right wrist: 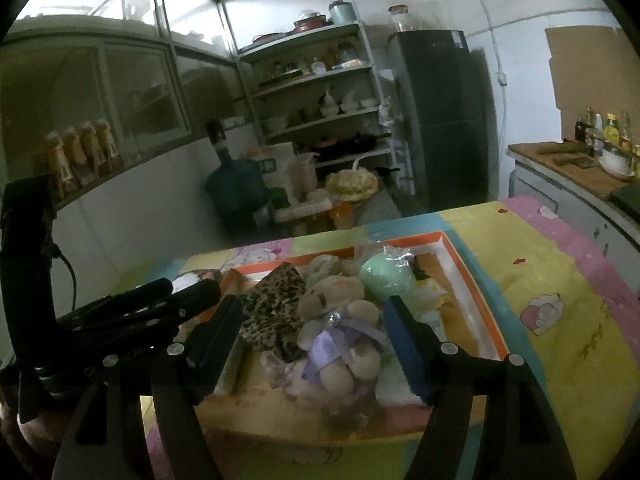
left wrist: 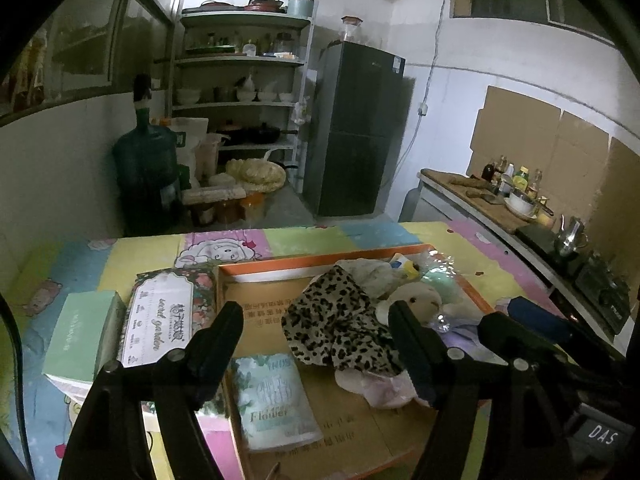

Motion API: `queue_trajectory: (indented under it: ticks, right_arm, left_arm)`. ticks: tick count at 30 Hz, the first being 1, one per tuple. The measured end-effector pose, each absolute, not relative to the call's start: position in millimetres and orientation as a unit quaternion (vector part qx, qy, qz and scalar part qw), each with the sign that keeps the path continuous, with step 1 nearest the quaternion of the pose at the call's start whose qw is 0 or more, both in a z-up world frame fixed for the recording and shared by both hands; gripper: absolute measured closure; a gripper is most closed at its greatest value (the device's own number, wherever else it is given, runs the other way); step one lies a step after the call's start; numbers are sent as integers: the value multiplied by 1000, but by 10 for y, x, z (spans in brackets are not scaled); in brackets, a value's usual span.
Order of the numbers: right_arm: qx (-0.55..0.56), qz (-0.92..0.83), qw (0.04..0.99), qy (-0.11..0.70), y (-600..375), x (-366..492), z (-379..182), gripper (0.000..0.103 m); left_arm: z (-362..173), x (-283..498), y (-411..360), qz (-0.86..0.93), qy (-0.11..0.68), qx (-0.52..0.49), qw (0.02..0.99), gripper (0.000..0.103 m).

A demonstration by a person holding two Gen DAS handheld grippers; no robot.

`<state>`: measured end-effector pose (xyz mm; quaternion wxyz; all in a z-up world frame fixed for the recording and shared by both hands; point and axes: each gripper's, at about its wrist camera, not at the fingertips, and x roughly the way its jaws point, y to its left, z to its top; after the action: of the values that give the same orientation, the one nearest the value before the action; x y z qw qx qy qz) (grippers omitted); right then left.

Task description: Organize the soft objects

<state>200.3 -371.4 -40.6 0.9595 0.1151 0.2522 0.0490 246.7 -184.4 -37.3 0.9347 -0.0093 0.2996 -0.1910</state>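
An orange-rimmed cardboard box (left wrist: 320, 258) lies on the table and shows in the right wrist view too (right wrist: 472, 280). In it lie a leopard-print cloth (left wrist: 340, 320) (right wrist: 272, 304), a beige plush bear with a purple ribbon (left wrist: 416, 300) (right wrist: 340, 320), a mint-green soft ball (right wrist: 386, 276) and a "Flower" tissue pack (left wrist: 276, 396). My left gripper (left wrist: 316, 320) is open and empty above the box, over the leopard cloth. My right gripper (right wrist: 312, 320) is open and empty around the bear, not touching it.
Left of the box stand a "secret garden" tissue pack (left wrist: 160, 316) and a mint-green box (left wrist: 80, 336). The table carries a pastel cartoon cloth (right wrist: 560, 280). Behind are a water jug (left wrist: 146, 172), shelves (left wrist: 240, 80), a fridge (left wrist: 360, 128) and a counter (left wrist: 500, 208) on the right.
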Motion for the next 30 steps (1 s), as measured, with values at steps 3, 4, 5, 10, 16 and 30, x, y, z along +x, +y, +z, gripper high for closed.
queue_trajectory:
  ticks: [3,4,5,10,16,30]
  right_arm:
    - [114,48,961,249,-3702,1946,-379,29]
    - [114,47,961,248,-3695,1923,-369,29]
    - [114,47,961,246,-3696,1905,-360,29]
    - [106,42,964,240,-3625,1793,-305,29]
    - [97,44,967,232,-3524,1664,-252,29]
    - [73,55,974,208,-3132,1386,-108,28]
  left_arm:
    - [-344,2402,-1823,-193,296,-9,935,28]
    - [-338,2377,-1815,-194,294,-9,936,28]
    - [-325,2350,-1808,-195,292,-9,936,28]
    - [-270,2199,-1768,-190,278,-6,941,28]
    - [-190,2013,-1646,-177,266,-7,948,28]
    - [-96,1622,-1239,-118,243,-15,963,28]
